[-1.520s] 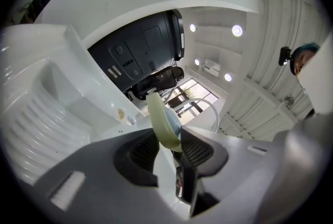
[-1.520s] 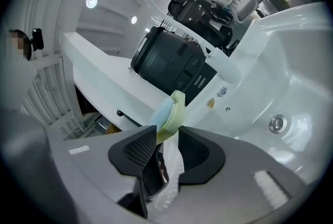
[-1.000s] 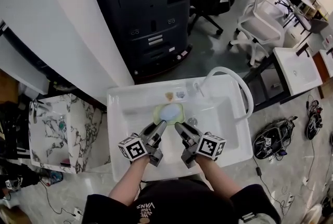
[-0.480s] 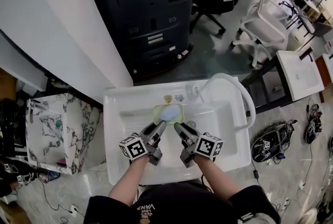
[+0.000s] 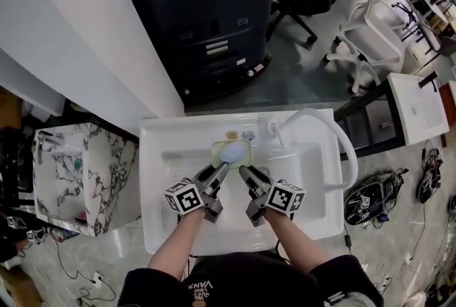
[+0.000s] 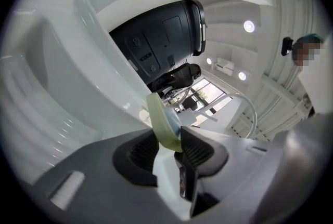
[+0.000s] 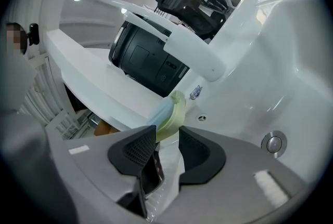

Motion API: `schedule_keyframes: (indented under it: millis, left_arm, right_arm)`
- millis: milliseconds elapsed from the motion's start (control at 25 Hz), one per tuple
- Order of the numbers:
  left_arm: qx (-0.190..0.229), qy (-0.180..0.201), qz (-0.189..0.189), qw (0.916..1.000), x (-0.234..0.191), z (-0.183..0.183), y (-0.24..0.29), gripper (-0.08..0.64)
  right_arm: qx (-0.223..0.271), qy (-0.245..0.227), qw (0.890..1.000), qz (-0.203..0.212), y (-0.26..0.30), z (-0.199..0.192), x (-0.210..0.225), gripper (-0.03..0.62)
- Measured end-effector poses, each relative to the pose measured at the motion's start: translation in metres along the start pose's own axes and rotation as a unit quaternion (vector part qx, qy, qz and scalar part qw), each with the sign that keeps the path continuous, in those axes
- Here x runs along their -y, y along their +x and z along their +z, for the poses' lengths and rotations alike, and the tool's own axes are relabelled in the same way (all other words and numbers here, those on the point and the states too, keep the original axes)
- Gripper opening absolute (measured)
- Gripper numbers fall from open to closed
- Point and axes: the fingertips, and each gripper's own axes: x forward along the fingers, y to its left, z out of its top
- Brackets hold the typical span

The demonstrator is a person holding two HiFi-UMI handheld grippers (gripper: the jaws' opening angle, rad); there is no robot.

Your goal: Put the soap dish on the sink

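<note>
We see our right gripper (image 7: 167,140) pinching the rim of the pale green soap dish (image 7: 175,113), with the white sink (image 7: 260,72) and its drain (image 7: 274,142) behind.
</note>
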Motion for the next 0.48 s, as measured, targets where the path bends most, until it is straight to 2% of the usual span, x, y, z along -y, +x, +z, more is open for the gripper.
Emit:
schedule_keyframes:
  millis: [480]
  left_arm:
    - [-0.014,-0.027,0.024,0.9992,-0.016,-0.006,0.019,0.176]
  right_arm:
    - [-0.003,0.011,1.0,-0.014,0.007,0.008,0.022,0.115]
